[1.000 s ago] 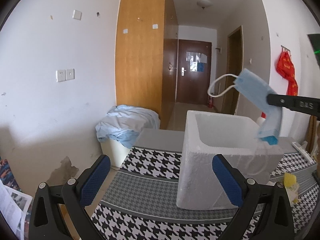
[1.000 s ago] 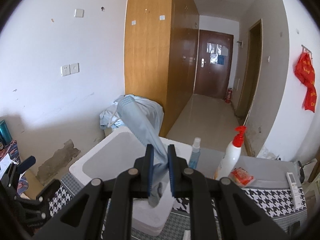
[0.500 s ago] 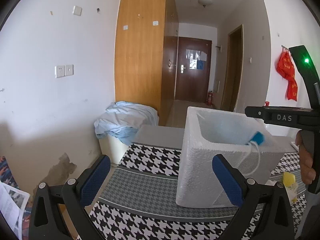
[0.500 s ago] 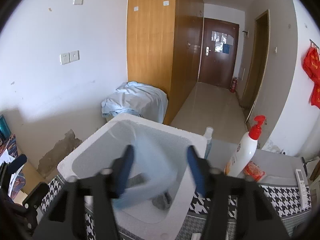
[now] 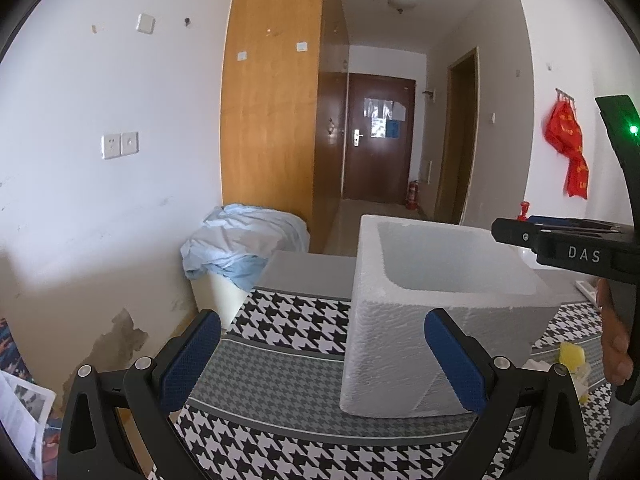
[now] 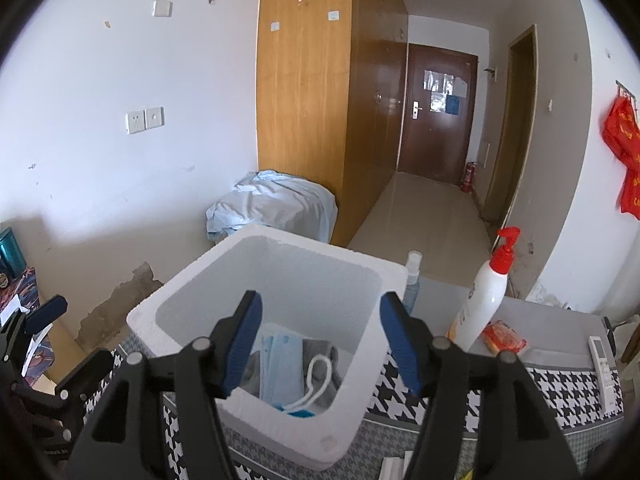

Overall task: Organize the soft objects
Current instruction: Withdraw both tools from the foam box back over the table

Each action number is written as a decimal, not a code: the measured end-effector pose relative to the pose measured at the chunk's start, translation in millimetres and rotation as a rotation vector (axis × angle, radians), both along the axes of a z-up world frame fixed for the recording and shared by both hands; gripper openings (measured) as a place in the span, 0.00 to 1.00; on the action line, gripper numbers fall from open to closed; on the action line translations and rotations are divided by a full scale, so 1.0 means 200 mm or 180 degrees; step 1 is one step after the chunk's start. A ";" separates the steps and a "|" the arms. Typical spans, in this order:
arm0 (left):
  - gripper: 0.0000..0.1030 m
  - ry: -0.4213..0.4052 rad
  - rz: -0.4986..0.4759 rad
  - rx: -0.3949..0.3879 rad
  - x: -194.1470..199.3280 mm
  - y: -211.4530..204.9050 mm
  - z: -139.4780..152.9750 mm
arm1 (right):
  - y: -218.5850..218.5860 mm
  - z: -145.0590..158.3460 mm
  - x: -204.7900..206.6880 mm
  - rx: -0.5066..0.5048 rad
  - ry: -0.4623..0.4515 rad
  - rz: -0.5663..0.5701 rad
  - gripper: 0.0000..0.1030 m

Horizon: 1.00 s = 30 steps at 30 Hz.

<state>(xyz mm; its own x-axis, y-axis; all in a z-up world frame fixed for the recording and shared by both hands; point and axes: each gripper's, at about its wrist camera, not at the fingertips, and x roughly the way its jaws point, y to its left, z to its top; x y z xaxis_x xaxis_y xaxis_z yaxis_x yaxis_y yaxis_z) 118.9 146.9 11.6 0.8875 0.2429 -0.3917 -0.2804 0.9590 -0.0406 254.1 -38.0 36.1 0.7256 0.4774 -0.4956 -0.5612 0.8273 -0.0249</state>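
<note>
A: Right gripper (image 6: 320, 336) hangs over the white foam box (image 6: 224, 264), blue pads spread wide with nothing between them; the jaws have just been opening

B: And the face mask (image 6: 280, 364)? Down inside the box, pale blue and pleated, white ear loop curled over something grey beneath it; hard to say what that grey thing is

A: Left gripper (image 5: 320, 356) low over the houndstooth cloth (image 5: 296, 312), fingers apart, empty; the box's pebbled wall sits just ahead of its right pad

B: Behind the box a pump bottle (image 6: 486, 300) with a red top, a small spray bottle (image 6: 412, 284) half hidden by the rim, an orange packet (image 6: 504, 340); a remote (image 6: 602, 356) at the edge
</note>
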 end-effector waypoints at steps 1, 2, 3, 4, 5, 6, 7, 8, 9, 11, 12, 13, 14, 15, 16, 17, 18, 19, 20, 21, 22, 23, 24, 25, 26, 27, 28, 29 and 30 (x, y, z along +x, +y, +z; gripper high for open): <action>0.99 -0.0006 -0.0008 0.0014 0.00 -0.01 0.00 | -0.01 0.00 -0.01 0.0025 0.0014 -0.0001 0.64; 0.99 -0.0013 -0.0022 0.0029 -0.01 -0.02 0.00 | -0.02 -0.01 -0.01 0.0041 0.0022 0.0006 0.64; 0.99 -0.0016 -0.0035 0.0034 -0.01 -0.03 0.00 | -0.03 -0.01 -0.02 0.0051 0.0022 0.0006 0.64; 0.99 -0.0017 -0.0048 0.0031 -0.02 -0.04 0.00 | -0.04 -0.01 -0.04 0.0054 0.0008 -0.0002 0.64; 0.99 -0.0011 -0.0065 0.0021 -0.02 -0.04 0.00 | -0.05 -0.01 -0.05 0.0054 -0.0009 -0.0002 0.64; 0.99 -0.0007 -0.0077 0.0012 -0.02 -0.05 0.00 | -0.06 -0.01 -0.06 0.0052 -0.0032 0.0000 0.64; 0.99 -0.0004 -0.0083 0.0015 -0.02 -0.05 0.00 | -0.07 0.00 -0.08 0.0057 -0.0080 -0.0020 0.64; 0.99 0.0000 -0.0090 0.0020 -0.02 -0.06 0.00 | -0.08 0.00 -0.10 0.0061 -0.0113 -0.0040 0.64; 0.99 -0.0012 -0.0099 0.0021 -0.03 -0.06 0.00 | -0.10 0.01 -0.12 0.0070 -0.0154 -0.0059 0.66; 0.99 -0.0034 -0.0118 0.0024 -0.04 -0.08 0.00 | -0.14 0.02 -0.16 0.0105 -0.0211 -0.0062 0.72; 0.99 -0.0051 -0.0128 0.0019 -0.05 -0.08 0.01 | -0.15 0.02 -0.18 0.0117 -0.0233 -0.0059 0.76; 0.99 -0.0065 -0.0141 0.0010 -0.05 -0.09 0.01 | -0.16 0.02 -0.20 0.0124 -0.0257 -0.0055 0.77; 0.99 -0.0079 -0.0156 0.0001 -0.06 -0.09 0.01 | -0.17 0.02 -0.21 0.0117 -0.0270 -0.0052 0.77; 0.99 -0.0105 -0.0175 -0.0003 -0.06 -0.09 0.01 | -0.17 0.01 -0.23 0.0109 -0.0279 -0.0049 0.77; 0.99 -0.0124 -0.0186 0.0005 -0.07 -0.10 0.01 | -0.18 0.02 -0.24 0.0101 -0.0298 -0.0048 0.77; 0.99 -0.0146 -0.0188 0.0019 -0.08 -0.11 0.02 | -0.19 0.01 -0.24 0.0100 -0.0310 -0.0043 0.77; 0.99 -0.0165 -0.0187 0.0027 -0.08 -0.11 0.02 | -0.20 0.01 -0.26 0.0104 -0.0321 -0.0034 0.77; 0.99 -0.0181 -0.0193 0.0025 -0.09 -0.12 0.03 | -0.21 0.01 -0.27 0.0111 -0.0325 -0.0036 0.78; 0.99 -0.0187 -0.0207 0.0019 -0.09 -0.13 0.03 | -0.21 0.00 -0.27 0.0115 -0.0320 -0.0044 0.79; 0.99 -0.0186 -0.0220 0.0020 -0.09 -0.14 0.03 | -0.22 0.00 -0.27 0.0124 -0.0318 -0.0045 0.81; 0.99 -0.0186 -0.0230 0.0026 -0.09 -0.15 0.03 | -0.23 0.00 -0.28 0.0145 -0.0319 -0.0051 0.83; 0.99 -0.0193 -0.0240 0.0045 -0.09 -0.16 0.03 | -0.23 -0.01 -0.28 0.0147 -0.0318 -0.0060 0.84; 0.99 -0.0201 -0.0253 0.0064 -0.09 -0.17 0.04 | -0.24 -0.01 -0.28 0.0147 -0.0314 -0.0078 0.84; 0.99 -0.0208 -0.0258 0.0083 -0.10 -0.18 0.04 | -0.25 -0.02 -0.28 0.0159 -0.0303 -0.0101 0.84; 0.99 -0.0217 -0.0258 0.0089 -0.10 -0.18 0.05 | -0.26 -0.02 -0.29 0.0169 -0.0293 -0.0094 0.84; 0.99 -0.0224 -0.0266 0.0084 -0.10 -0.19 0.05 | -0.27 -0.03 -0.29 0.0167 -0.0284 -0.0095 0.84; 0.99 -0.0221 -0.0283 0.0076 -0.10 -0.20 0.05 | -0.28 -0.03 -0.30 0.0158 -0.0293 -0.0105 0.84; 0.99 -0.0217 -0.0291 0.0063 -0.10 -0.20 0.05 | -0.29 -0.03 -0.30 0.0159 -0.0304 -0.0116 0.84; 0.99 -0.0214 -0.0291 0.0050 -0.10 -0.21 0.05 | -0.31 -0.03 -0.31 0.0166 -0.0307 -0.0130 0.84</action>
<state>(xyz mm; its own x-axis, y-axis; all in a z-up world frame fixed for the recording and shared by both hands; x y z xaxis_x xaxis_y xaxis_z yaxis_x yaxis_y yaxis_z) 99.3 104.3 22.4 0.9303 0.1653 -0.3274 -0.1888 0.9811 -0.0412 191.4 -99.3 29.5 0.7881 0.4696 -0.3979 -0.5241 0.8510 -0.0335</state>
